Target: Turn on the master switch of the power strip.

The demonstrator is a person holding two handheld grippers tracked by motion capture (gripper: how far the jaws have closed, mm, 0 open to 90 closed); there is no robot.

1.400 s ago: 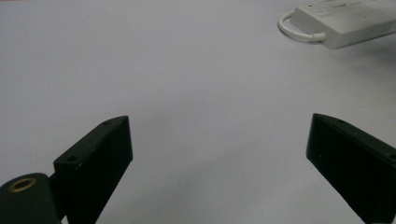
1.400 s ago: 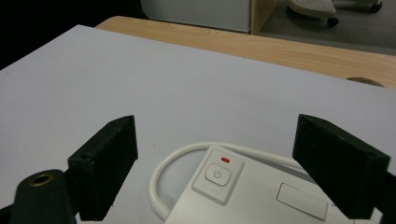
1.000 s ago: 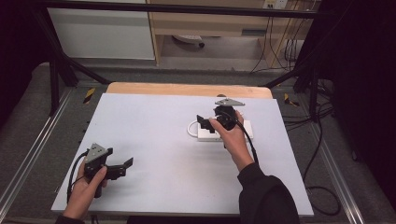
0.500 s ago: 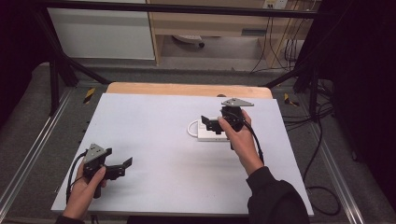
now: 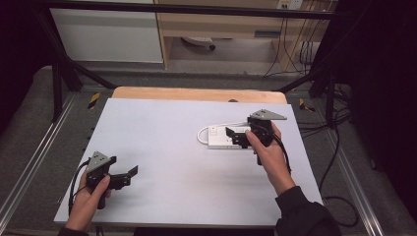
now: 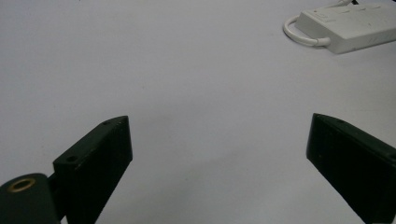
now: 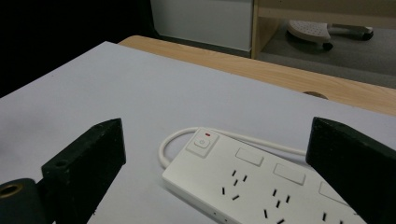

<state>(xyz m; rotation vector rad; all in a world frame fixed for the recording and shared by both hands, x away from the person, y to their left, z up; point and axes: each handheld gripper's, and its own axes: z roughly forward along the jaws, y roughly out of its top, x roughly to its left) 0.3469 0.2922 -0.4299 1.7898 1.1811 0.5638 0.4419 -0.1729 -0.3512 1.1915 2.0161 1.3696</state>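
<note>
A white power strip (image 5: 218,139) with a looped white cord lies flat on the white table top (image 5: 167,132), right of centre. My right gripper (image 5: 235,137) hovers just over its right part, open, jaws spread wide with nothing between them. The right gripper view looks along the right gripper (image 7: 219,158) at the power strip (image 7: 252,182), whose switch end with a red dot is nearest. My left gripper (image 5: 122,166) is held low near the front left of the table, open and empty. From the left gripper (image 6: 217,158), the power strip (image 6: 355,25) lies far off at the upper right.
A wooden strip (image 5: 196,94) with a small round hole (image 5: 233,101) runs along the table's far edge. Metal frame rails flank the table. Cables (image 5: 334,147) trail on the floor at the right. A white cabinet (image 5: 108,34) and a shelf stand beyond.
My right gripper has drifted to the right along the power strip, uncovering the switch end. The left gripper has barely moved. Both stay open.
</note>
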